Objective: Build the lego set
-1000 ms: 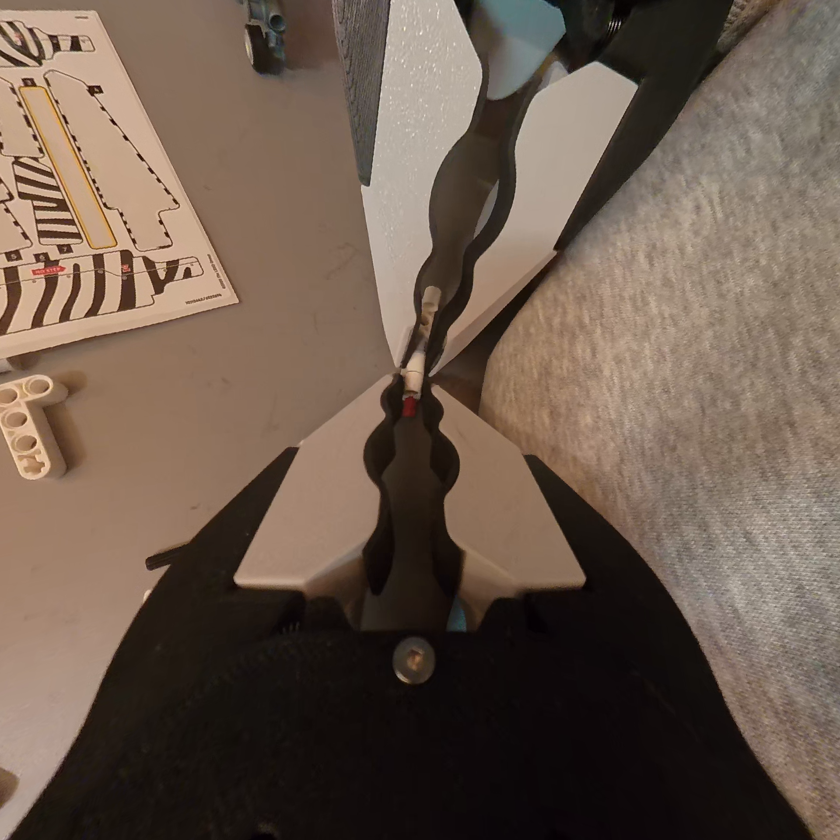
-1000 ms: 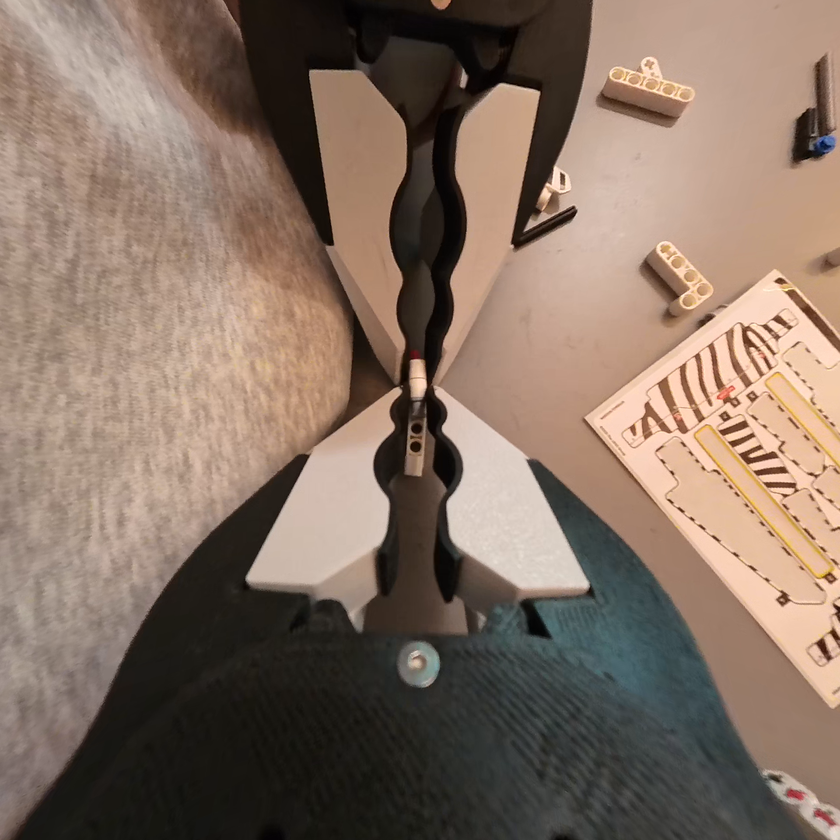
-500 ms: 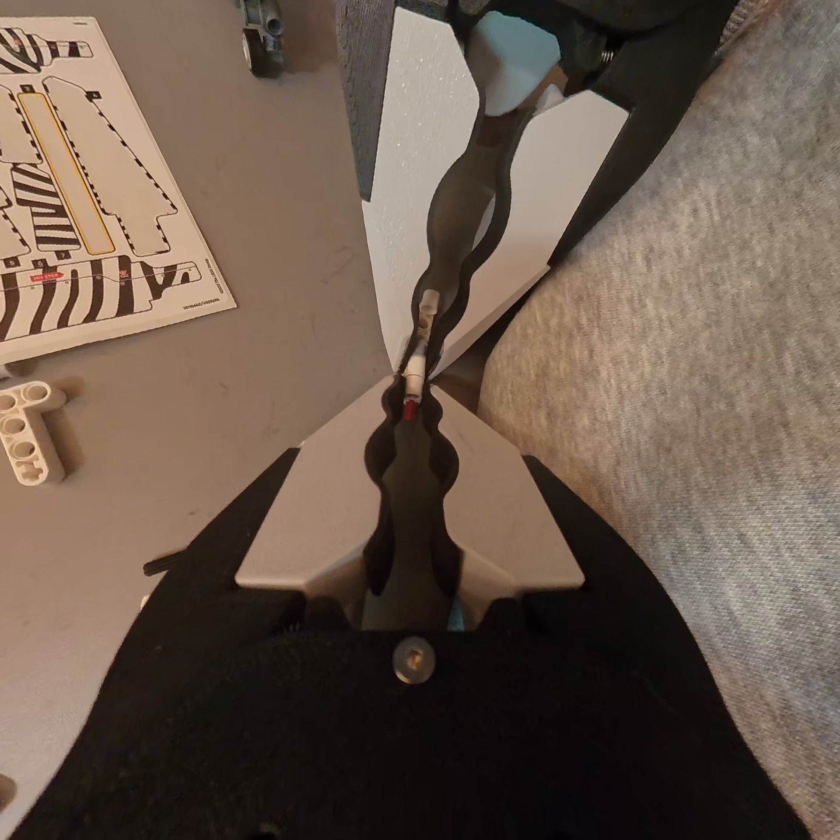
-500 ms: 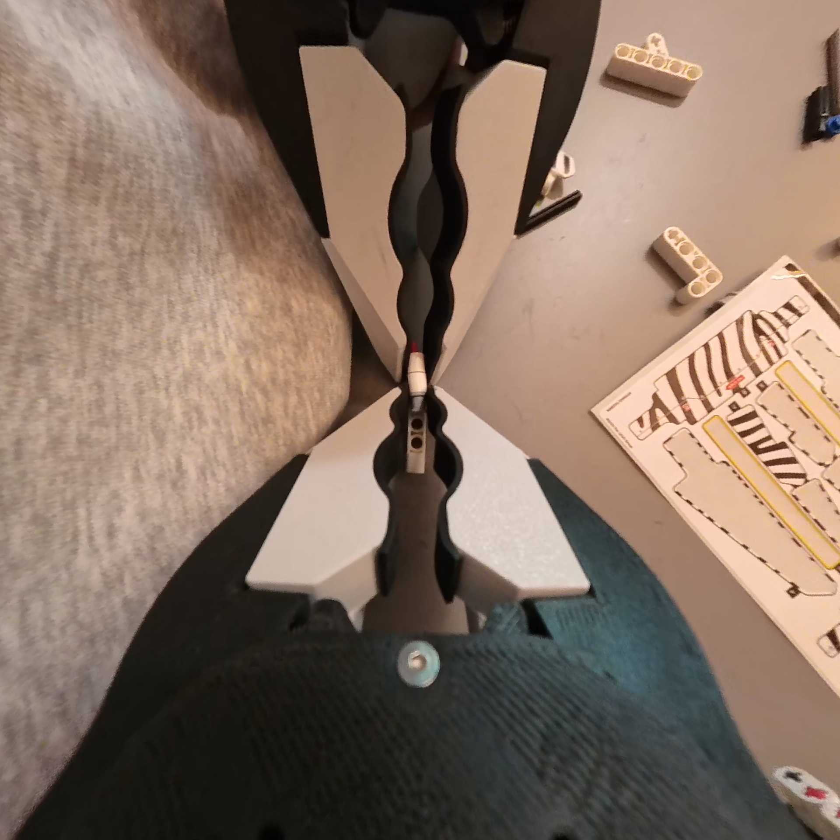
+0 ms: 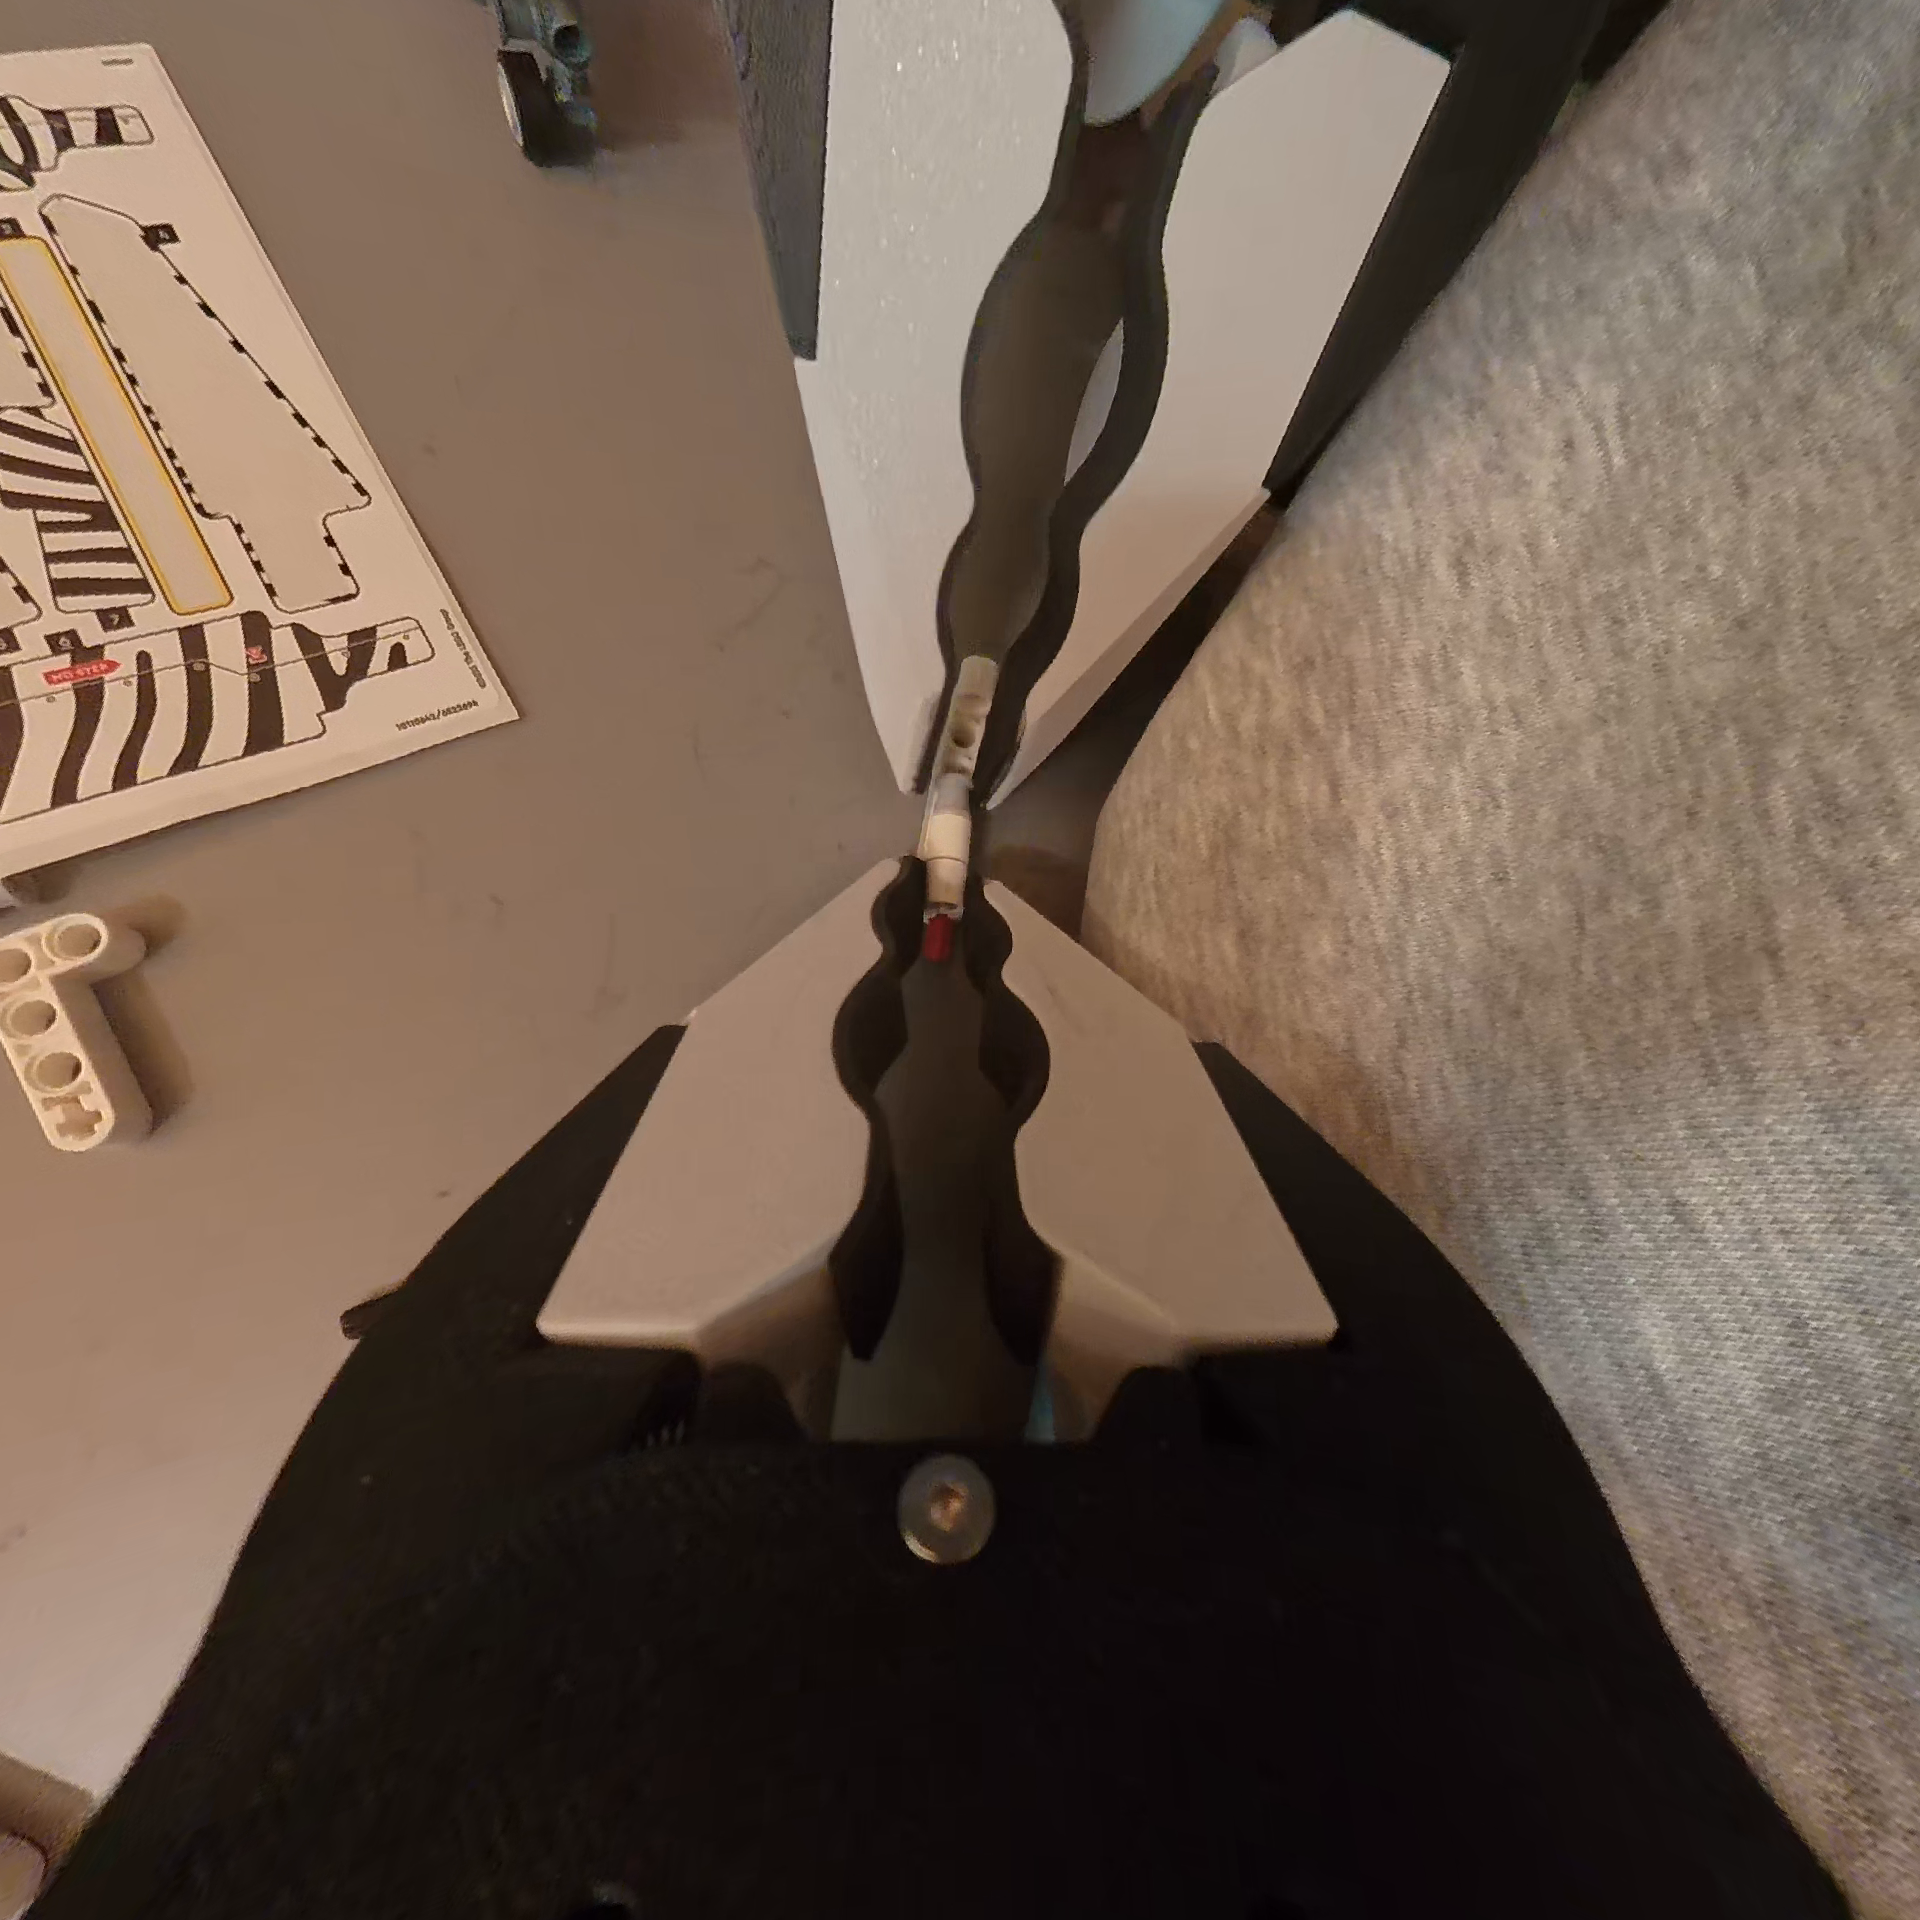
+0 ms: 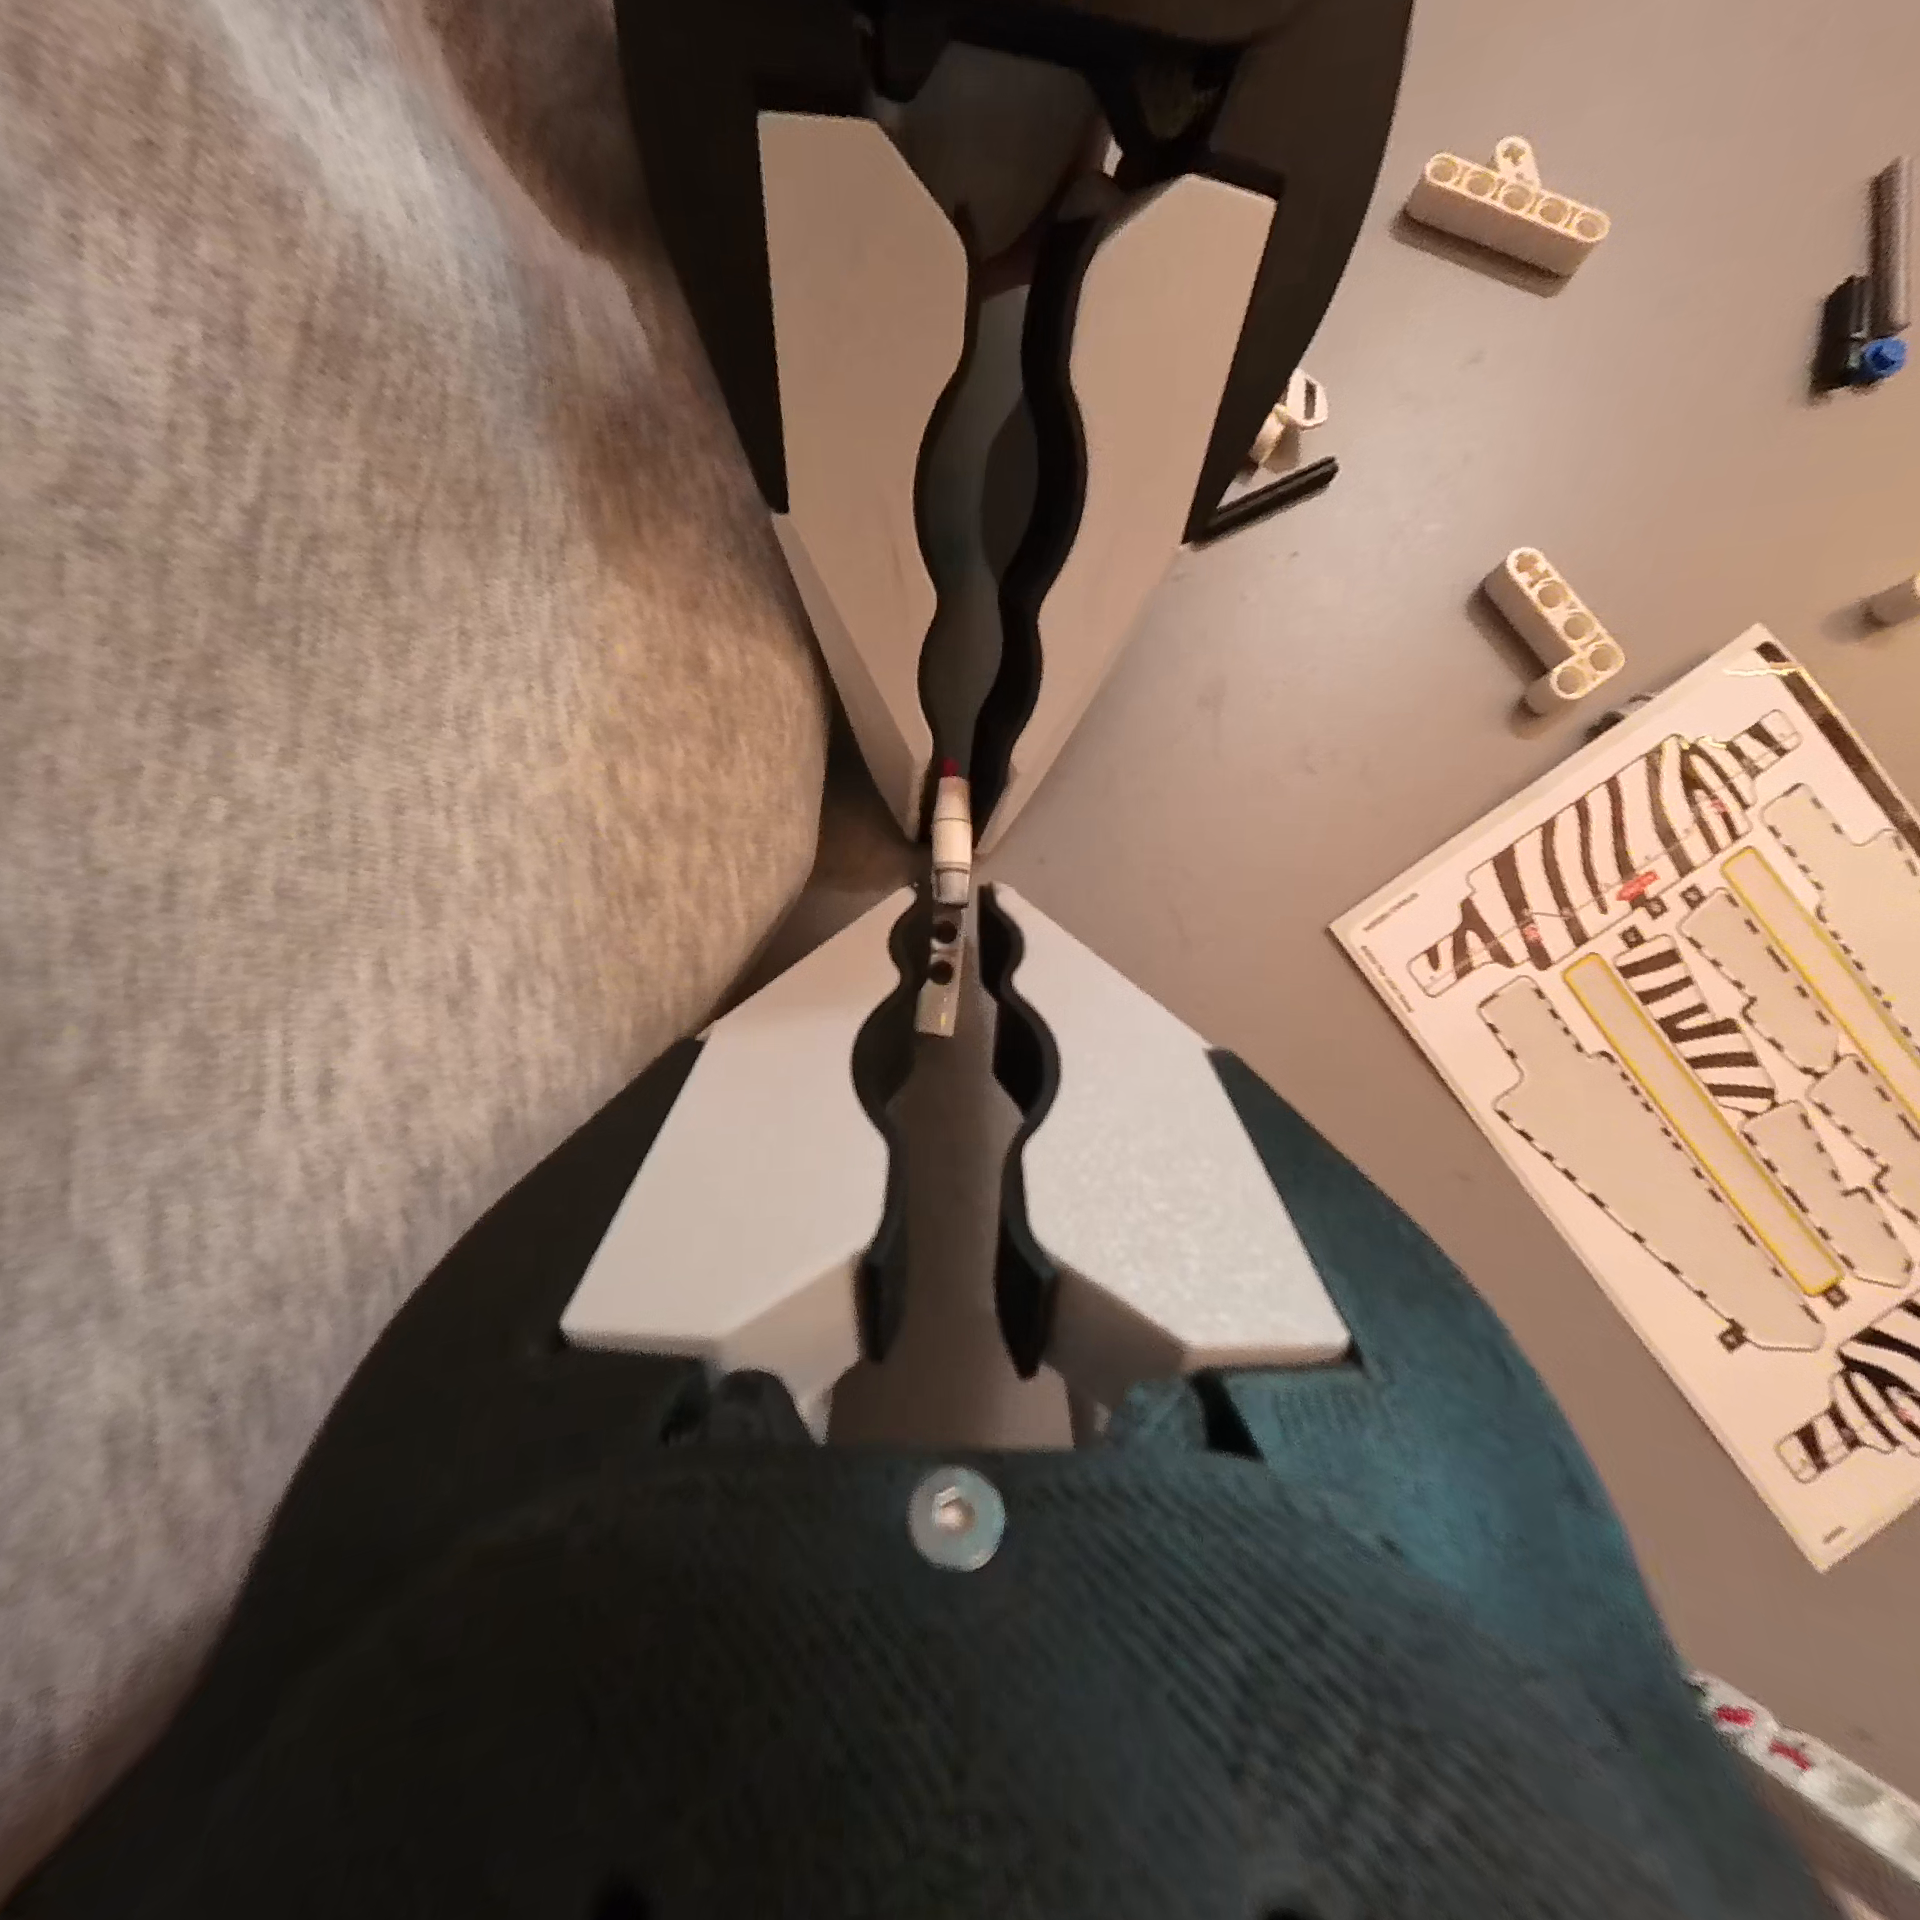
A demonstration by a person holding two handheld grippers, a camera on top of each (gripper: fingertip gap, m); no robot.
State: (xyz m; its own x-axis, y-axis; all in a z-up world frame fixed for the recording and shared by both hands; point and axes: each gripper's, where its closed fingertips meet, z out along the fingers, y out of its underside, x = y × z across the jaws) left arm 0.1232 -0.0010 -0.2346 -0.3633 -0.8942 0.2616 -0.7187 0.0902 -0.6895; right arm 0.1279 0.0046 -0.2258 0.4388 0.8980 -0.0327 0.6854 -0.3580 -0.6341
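Grippers tip to tip above grey table. Left gripper pinched on white connector with red tip; right gripper clamped on grey holed beam, pieces touching. Sticker sheet lies off right.

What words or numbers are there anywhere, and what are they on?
Sticker sheet: tiny print along one edge, a small red label and little numbers beside the stickers. They are writing, so I won't copy them out.
White beam: no writing shows.
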